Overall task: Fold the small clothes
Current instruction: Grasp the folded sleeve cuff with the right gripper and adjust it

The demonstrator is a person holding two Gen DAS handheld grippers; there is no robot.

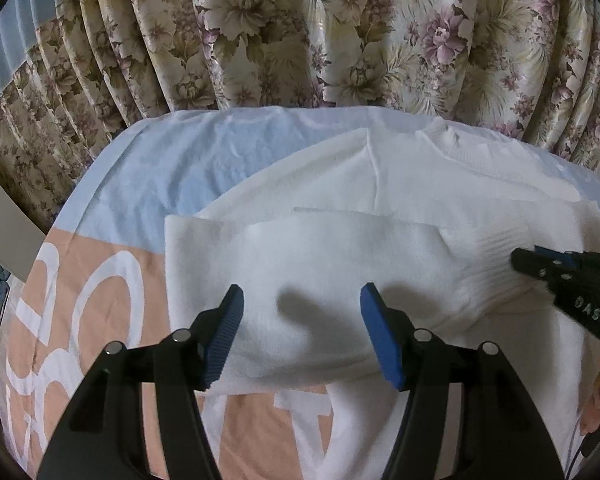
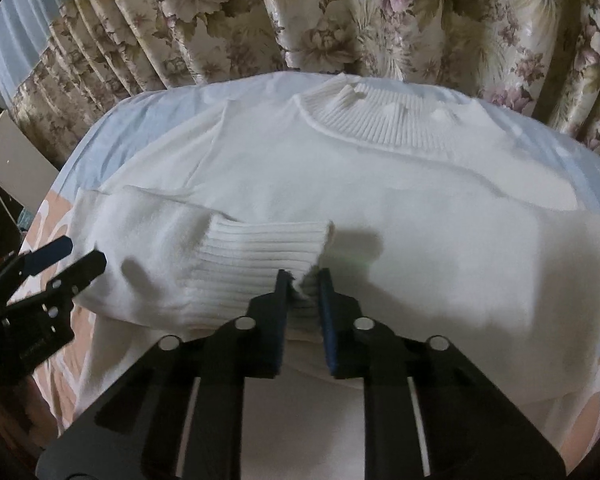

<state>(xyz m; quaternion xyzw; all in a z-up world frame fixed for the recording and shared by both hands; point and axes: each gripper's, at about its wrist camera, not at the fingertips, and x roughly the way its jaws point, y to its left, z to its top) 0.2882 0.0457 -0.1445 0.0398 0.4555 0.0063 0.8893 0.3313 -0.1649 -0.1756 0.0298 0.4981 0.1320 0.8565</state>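
Floral pleated curtain (image 1: 300, 32) fills backdrop behind bed. Pale blue and peach bedsheet with white lettering (image 1: 100, 280) under white knit sweater (image 2: 340, 184), laid flat, neck toward curtain. Right wrist view alone shows ribbed collar (image 2: 380, 124) clearly; left view shows sheet lettering and bare sheet left of sweater. Left sleeve (image 1: 300, 264) folded across body. Ribbed cuff (image 2: 260, 256) pinched at corner in right gripper (image 2: 304, 284), jaws narrow. Left gripper (image 1: 302, 300) spread wide over sleeve, gripping nothing.
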